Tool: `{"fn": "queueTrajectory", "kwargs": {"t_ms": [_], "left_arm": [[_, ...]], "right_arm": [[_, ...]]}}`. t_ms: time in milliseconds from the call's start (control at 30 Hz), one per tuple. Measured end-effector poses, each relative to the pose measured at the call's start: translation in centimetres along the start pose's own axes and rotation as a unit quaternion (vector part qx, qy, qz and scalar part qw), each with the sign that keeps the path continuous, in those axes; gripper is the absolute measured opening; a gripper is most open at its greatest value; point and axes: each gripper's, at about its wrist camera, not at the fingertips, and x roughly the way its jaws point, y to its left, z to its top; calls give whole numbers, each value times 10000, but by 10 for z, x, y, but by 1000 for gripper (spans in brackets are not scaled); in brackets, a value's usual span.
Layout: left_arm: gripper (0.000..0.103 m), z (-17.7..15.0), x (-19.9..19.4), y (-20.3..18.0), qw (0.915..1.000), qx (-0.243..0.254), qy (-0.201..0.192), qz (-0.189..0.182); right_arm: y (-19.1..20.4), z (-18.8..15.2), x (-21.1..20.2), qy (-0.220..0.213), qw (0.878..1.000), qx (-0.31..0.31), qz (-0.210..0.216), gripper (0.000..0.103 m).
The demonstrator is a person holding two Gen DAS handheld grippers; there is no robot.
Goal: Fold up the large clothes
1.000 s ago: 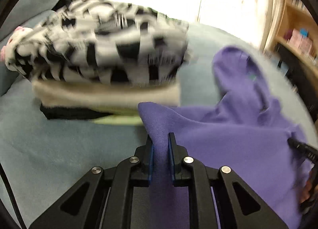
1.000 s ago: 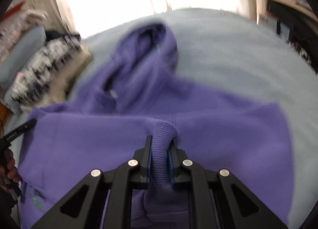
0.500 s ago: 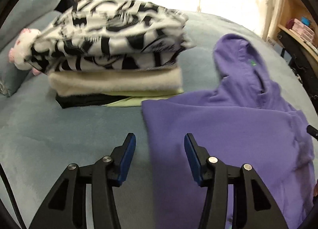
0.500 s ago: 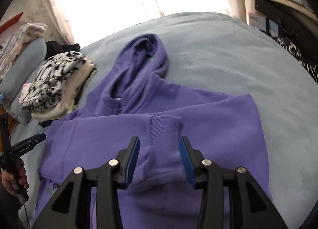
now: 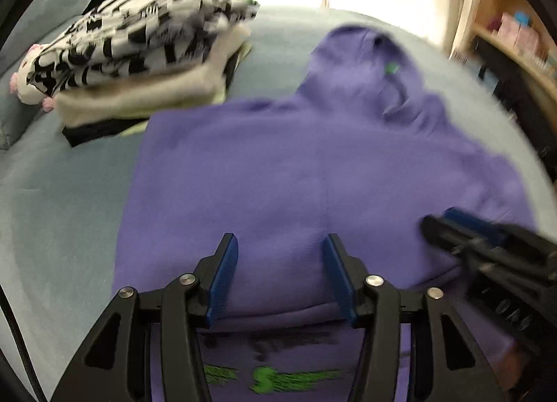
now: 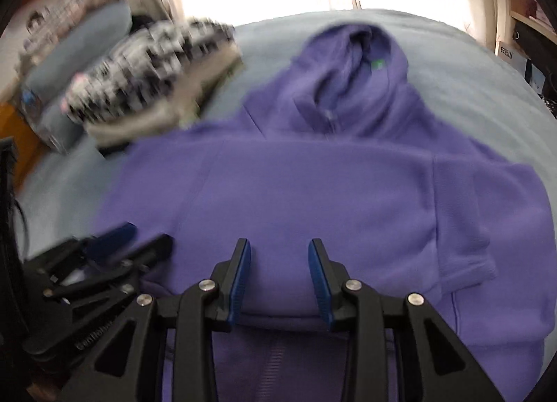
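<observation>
A purple hoodie (image 5: 313,165) lies flat on the grey-blue bed (image 5: 62,193), hood pointing away, both sleeves folded in over the body. It also shows in the right wrist view (image 6: 313,186). My left gripper (image 5: 280,273) is open and empty, just above the hoodie's near part with green lettering. My right gripper (image 6: 280,273) is open and empty over the folded sleeve edge. Each gripper shows in the other's view: the right one (image 5: 487,255) at right, the left one (image 6: 104,262) at left.
A stack of folded clothes (image 5: 139,64), black-and-white patterned piece on top, sits on the bed left of the hood; it also shows in the right wrist view (image 6: 149,81). Pillows (image 6: 80,46) lie far left. A wooden shelf (image 5: 515,36) stands at right.
Both grippers were shut on hoodie sleeves a second ago. They opened, let the sleeves lie on the body, and pulled back toward the hoodie's near edge.
</observation>
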Motion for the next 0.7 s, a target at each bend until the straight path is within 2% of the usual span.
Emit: {"fn": "queueTrajectory", "kwargs": {"t_ms": [67, 133, 167, 200, 267, 300, 333, 367, 400, 533, 700], "left_arm": [[51, -5, 1, 11, 9998, 51, -141, 127], [51, -6, 1, 25, 9992, 91, -201, 332], [47, -7, 0, 33, 9994, 48, -207, 285], [44, -8, 0, 41, 9996, -2, -209, 187], [37, -8, 1, 53, 9998, -21, -195, 28], [37, -9, 1, 55, 9998, -3, -206, 3], [37, -10, 0, 55, 9998, 21, -215, 10], [37, -11, -1, 55, 9998, 27, -218, 14], [37, -10, -1, 56, 9998, 18, -213, 14], [37, -8, 4, 55, 9998, 1, -203, -20], [39, -7, 2, 54, 9999, -37, -131, -62]], "right_arm": [[-12, -4, -2, -43, 9999, -82, -81, 24], [-30, -6, -12, -167, 9970, -130, -739, 24], [-42, -8, -16, -228, 9949, -101, -980, 7], [-60, -11, -20, -232, 9959, 38, -869, 0], [-84, -15, -26, -180, 9982, 388, -426, 0], [-89, -16, -31, -215, 9978, 472, -415, 0], [-88, -17, -38, -293, 9944, 402, -932, 3], [-86, -18, -41, -344, 9910, 316, -1255, 6], [-87, -21, -44, -388, 9896, 300, -1349, 6], [-106, -31, -42, -224, 9908, 659, -1162, 6], [-104, -31, -43, -222, 9901, 734, -1173, 6]]}}
